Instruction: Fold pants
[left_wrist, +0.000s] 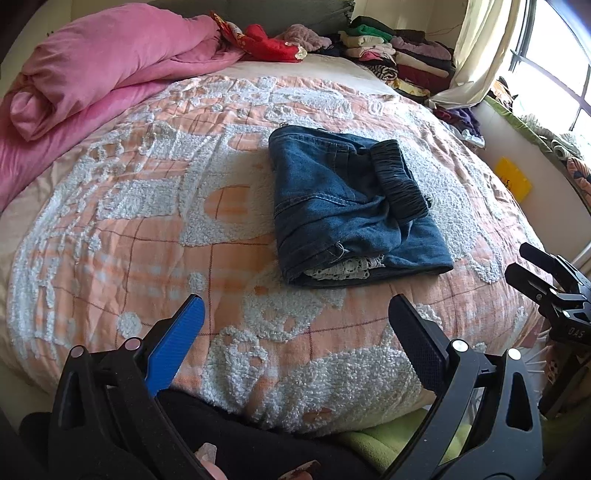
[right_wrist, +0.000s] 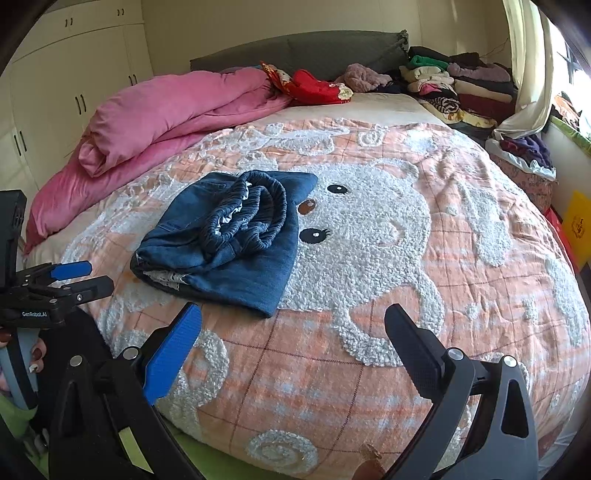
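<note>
The blue denim pants (left_wrist: 347, 206) lie folded into a compact bundle on the orange and white bedspread (left_wrist: 147, 221), elastic waistband on top. They also show in the right wrist view (right_wrist: 229, 243), left of centre. My left gripper (left_wrist: 295, 310) is open and empty, held above the bed's near edge, short of the pants. My right gripper (right_wrist: 293, 314) is open and empty, near the front edge, to the right of the pants. The right gripper shows at the right edge of the left wrist view (left_wrist: 532, 266); the left gripper shows at the left edge of the right wrist view (right_wrist: 86, 278).
A pink duvet (left_wrist: 92, 74) is bunched at the far left. Red cloth (left_wrist: 269, 44) and stacks of folded clothes (left_wrist: 399, 55) lie along the headboard. A curtain (left_wrist: 476, 51) and window stand at the right. White wardrobes (right_wrist: 55, 92) stand left of the bed.
</note>
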